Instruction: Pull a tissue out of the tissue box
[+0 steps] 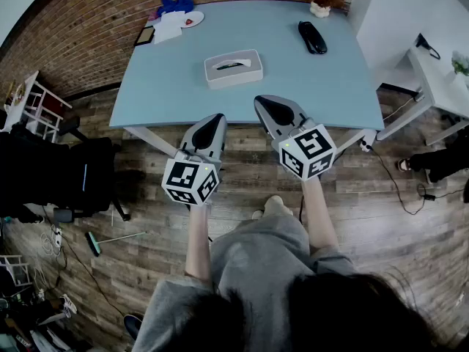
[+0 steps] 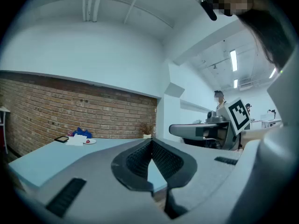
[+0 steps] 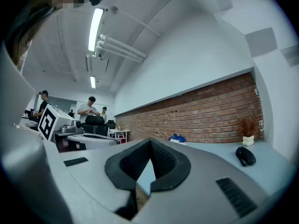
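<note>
A white tissue box (image 1: pixel 233 69) with a dark slot on top sits near the middle of the pale blue table (image 1: pixel 168 86). Both grippers hover level in front of the table's near edge, short of the box. My left gripper (image 1: pixel 214 119) is shut with nothing in it, its ribbed pads meeting at the tip (image 2: pixel 152 142). My right gripper (image 1: pixel 266 102) is shut and empty too, jaws touching (image 3: pixel 150 142). Neither gripper view shows the box. Each gripper appears in the other's view, the right one (image 2: pixel 201 130) and the left one (image 3: pixel 91 141).
A black object (image 1: pixel 313 37) lies at the table's far right, beside a small potted plant (image 1: pixel 320 7). Blue cloth, papers and a plate (image 1: pixel 174 17) crowd the far left corner. A black chair (image 1: pixel 66 174) stands left, a white desk (image 1: pixel 440 72) right. People stand in the background (image 3: pixel 88 110).
</note>
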Demonstrator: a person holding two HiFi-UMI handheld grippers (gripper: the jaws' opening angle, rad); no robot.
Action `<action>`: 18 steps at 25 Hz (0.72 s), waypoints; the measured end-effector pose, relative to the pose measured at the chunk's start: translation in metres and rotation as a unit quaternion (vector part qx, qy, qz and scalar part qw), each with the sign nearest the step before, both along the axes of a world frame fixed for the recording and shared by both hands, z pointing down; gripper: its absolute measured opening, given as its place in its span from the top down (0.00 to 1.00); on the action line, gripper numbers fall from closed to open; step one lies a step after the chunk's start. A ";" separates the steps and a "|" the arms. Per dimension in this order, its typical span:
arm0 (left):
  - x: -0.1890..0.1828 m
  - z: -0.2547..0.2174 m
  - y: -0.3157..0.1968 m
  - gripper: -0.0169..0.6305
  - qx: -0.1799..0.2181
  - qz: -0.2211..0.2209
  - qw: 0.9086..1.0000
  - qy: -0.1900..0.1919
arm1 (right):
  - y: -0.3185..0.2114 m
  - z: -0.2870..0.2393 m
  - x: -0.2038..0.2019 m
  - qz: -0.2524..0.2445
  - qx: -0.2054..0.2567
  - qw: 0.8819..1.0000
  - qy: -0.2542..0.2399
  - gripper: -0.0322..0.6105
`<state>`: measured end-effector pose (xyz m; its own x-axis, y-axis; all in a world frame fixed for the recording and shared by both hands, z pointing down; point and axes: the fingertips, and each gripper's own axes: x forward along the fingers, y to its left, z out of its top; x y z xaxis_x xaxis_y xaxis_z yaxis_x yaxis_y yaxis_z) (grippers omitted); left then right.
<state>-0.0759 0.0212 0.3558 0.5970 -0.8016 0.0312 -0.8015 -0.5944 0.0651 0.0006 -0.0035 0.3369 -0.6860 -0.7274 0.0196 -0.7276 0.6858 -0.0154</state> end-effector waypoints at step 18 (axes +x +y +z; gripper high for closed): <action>0.006 -0.006 0.003 0.97 0.006 0.012 1.000 0.004 | 0.011 -0.008 0.002 -0.007 -0.005 1.000 -0.023 0.95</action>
<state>-0.0697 0.0240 0.3503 0.6164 -0.7872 0.0174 -0.7864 -0.6144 0.0635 0.0030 0.0072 0.3288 -0.6964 -0.7176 -0.0060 -0.7163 0.6956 -0.0558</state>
